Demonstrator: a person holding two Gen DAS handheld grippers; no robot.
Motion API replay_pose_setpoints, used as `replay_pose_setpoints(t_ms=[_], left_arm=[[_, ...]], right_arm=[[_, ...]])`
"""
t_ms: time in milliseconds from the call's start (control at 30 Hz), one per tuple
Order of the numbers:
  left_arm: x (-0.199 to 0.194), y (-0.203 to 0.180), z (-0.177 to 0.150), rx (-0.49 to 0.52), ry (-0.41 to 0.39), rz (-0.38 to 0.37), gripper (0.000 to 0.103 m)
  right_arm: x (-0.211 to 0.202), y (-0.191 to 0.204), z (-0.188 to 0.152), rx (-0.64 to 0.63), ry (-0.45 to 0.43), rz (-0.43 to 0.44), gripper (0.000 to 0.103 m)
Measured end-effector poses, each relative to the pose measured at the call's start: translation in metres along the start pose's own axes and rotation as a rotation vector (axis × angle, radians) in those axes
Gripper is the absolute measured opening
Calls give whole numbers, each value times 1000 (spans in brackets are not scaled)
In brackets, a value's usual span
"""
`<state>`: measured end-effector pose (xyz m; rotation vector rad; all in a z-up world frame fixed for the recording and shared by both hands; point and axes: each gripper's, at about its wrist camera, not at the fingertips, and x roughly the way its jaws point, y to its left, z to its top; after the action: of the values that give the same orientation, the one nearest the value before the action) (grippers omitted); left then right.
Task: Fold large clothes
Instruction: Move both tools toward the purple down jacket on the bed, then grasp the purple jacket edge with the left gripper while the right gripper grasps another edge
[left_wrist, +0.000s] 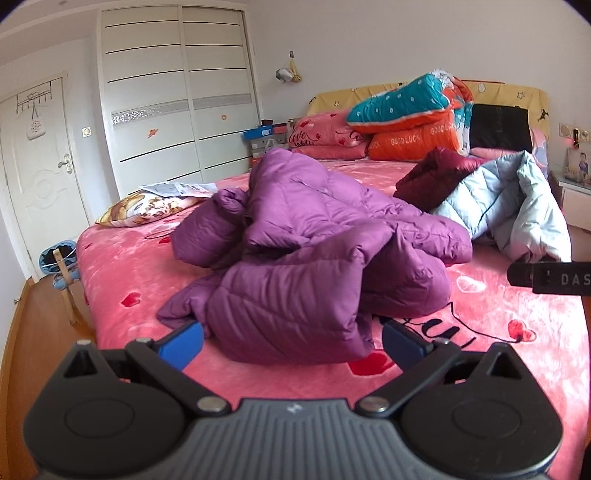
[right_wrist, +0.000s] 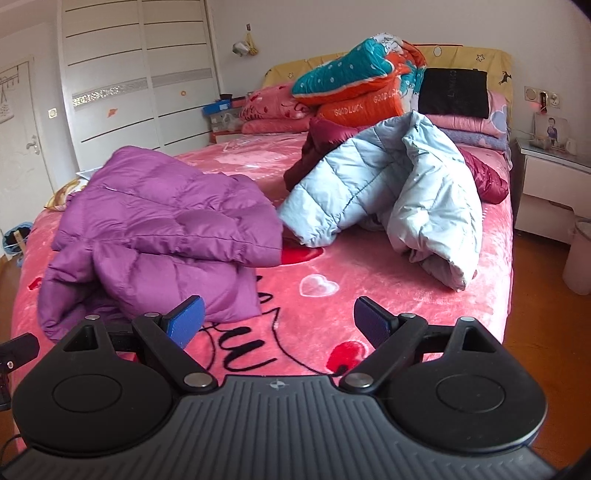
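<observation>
Purple coat (left_wrist: 314, 251) in a crumpled heap on the pink bed (left_wrist: 517, 369), near its front edge. Left gripper (left_wrist: 291, 341) low and level, jaws wide, holding nothing, a fold of the coat right between the blue fingers (left_wrist: 183, 343). Right gripper (right_wrist: 279, 325) also low over the bed, jaws wide, empty, just right of the coat. Light blue coat (right_wrist: 388, 192) and dark red coat (right_wrist: 321, 144) farther back.

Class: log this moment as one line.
left gripper: open, empty | right gripper: open, empty | purple jacket: crumpled on bed, unfolded
</observation>
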<state>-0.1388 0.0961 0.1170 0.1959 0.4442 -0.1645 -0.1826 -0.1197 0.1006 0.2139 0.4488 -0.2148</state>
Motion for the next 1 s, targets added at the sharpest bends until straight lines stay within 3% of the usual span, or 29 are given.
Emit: replay_pose_setpoints(t_ms=[333, 500, 700, 867, 1000], left_arm=[[42, -29, 4, 84, 2, 51, 102], [58, -29, 10, 72, 6, 70, 94], [70, -23, 19, 41, 15, 98, 69], [74, -17, 27, 1, 39, 81, 25], [65, -11, 32, -30, 24, 56, 12]], right_arm=[[25, -11, 2, 15, 52, 27, 103], [28, -13, 3, 22, 66, 39, 103], [35, -18, 3, 36, 86, 46, 103], [38, -18, 2, 31, 97, 54, 103], [38, -19, 2, 37, 108, 63, 103]])
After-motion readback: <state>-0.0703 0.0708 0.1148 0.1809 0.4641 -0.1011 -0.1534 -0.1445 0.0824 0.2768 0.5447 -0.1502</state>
